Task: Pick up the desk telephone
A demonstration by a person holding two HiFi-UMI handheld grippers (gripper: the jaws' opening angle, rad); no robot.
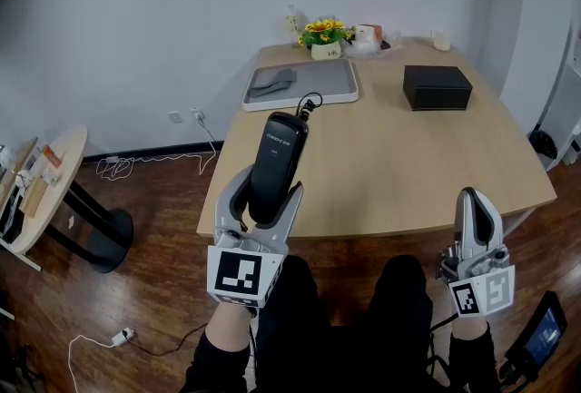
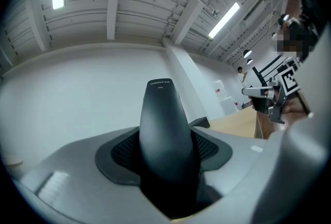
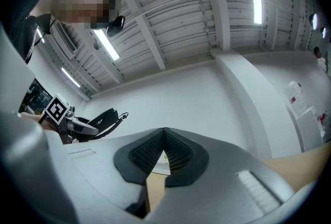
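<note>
You have the wooden table (image 1: 381,173) across the middle of the head view, and the task's thing is off its surface: the black telephone handset (image 1: 275,164) stands upright in your left gripper (image 1: 266,198), lower left of centre, over the table's near edge. In the left gripper view the jaws are clamped on the handset's (image 2: 165,135) lower half, one ribbed pad on each side, so I judge the pick-up itself done; all that looks left is to keep the grip firm and lift clear. Your right gripper (image 1: 472,201), lower right, is closed with its pad tips meeting and nothing between them, and it sits well apart from the handset. Around you, from biggest down: a round side table (image 1: 54,173) at the left edge, a grey tray (image 1: 336,94) at the table's far side with a grey cloth (image 1: 272,81) in it, a black box (image 1: 437,87) to the tray's right (I cannot tell whether it belongs to the phone), a pot of yellow flowers (image 1: 325,37) and a white cup (image 1: 441,40) at the far edge. The one thing likely to hinder you is the coiled cord (image 1: 309,103) curling off the handset's top near the tray's rim; where it ends is not visible, so it may pull taut.
</note>
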